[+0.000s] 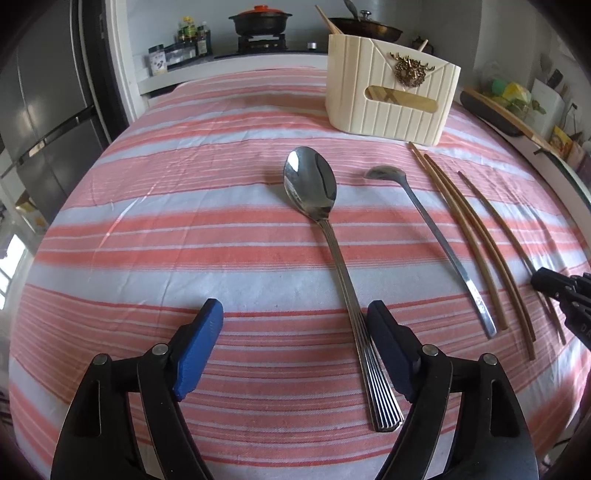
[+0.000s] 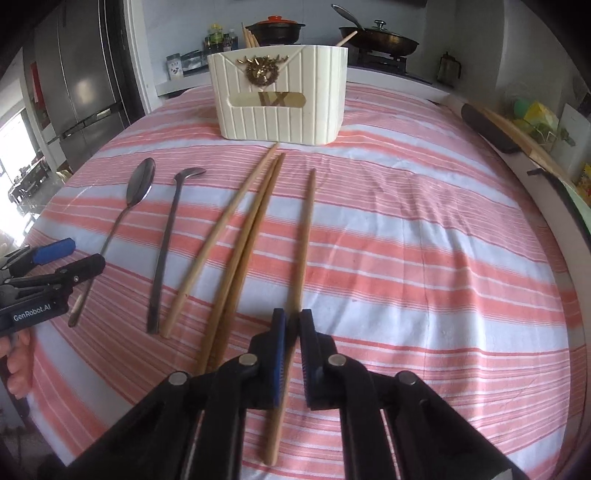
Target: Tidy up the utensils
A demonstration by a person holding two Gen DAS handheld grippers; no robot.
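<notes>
A large steel spoon [image 1: 325, 236] lies on the striped cloth; its handle runs between my left gripper's [image 1: 295, 314] open blue fingers, close to the right one. A smaller spoon [image 1: 432, 236] and several wooden chopsticks [image 1: 476, 243] lie to its right. In the right wrist view my right gripper [image 2: 291, 325] is nearly closed around the rightmost chopstick [image 2: 304, 236], which lies on the cloth between the pads. Three more chopsticks [image 2: 236, 236] and both spoons [image 2: 140, 184] lie to its left. The cream utensil holder [image 2: 280, 96] stands at the back, with chopsticks in it.
The table is covered by a pink-and-white striped cloth [image 2: 424, 240]. Behind it is a stove counter with pots [image 2: 275, 31] and bottles. A fridge [image 2: 74, 81] stands at the left, a cluttered shelf at the right. My left gripper [image 2: 48, 269] shows at the right view's left edge.
</notes>
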